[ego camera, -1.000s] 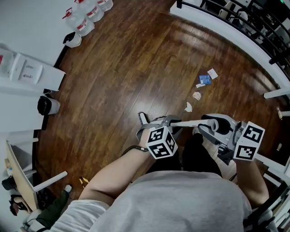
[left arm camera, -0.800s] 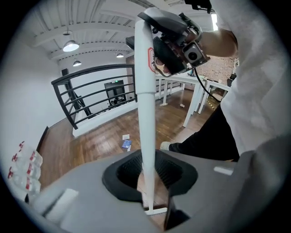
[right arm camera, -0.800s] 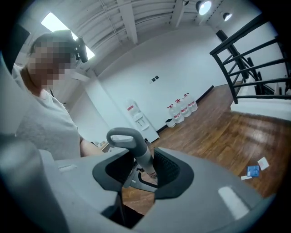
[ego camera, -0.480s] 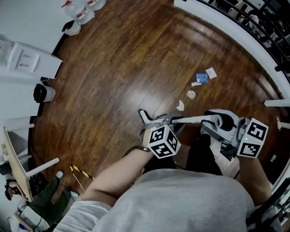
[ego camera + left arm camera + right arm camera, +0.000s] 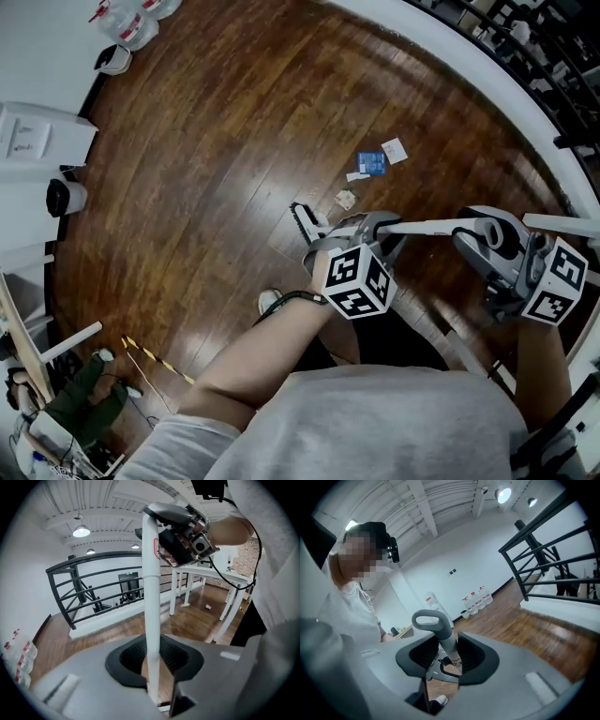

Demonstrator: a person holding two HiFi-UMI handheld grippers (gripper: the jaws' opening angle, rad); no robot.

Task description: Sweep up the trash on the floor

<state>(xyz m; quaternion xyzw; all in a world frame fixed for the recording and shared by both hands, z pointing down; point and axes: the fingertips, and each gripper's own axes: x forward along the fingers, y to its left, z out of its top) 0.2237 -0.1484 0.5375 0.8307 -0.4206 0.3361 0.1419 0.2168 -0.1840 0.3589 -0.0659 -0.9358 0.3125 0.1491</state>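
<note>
Both grippers hold a broom with a white pole (image 5: 431, 225) and a grey loop handle (image 5: 494, 232). My left gripper (image 5: 367, 231) is shut on the pole (image 5: 151, 634) low down. The right gripper (image 5: 497, 251) is shut on the neck just below the loop handle (image 5: 432, 621). The broom head (image 5: 304, 221) rests on the wood floor. Just beyond it lies the trash: a crumpled paper (image 5: 345, 199), a small white scrap (image 5: 357, 175), a blue packet (image 5: 371, 162) and a white card (image 5: 394, 148). The left gripper view shows the right gripper (image 5: 187, 543) at the pole's top.
A black railing (image 5: 525, 37) and white ledge curve along the far right. White table legs (image 5: 562, 223) stand at the right. Water bottles (image 5: 131, 26), a white cabinet (image 5: 37, 136) and a black bin (image 5: 64, 197) line the left wall. My shoe (image 5: 269, 300) is behind the broom head.
The person has stepped forward; the broom head now sits close beside the crumpled paper. The right gripper has swung out to the right with the handle.
</note>
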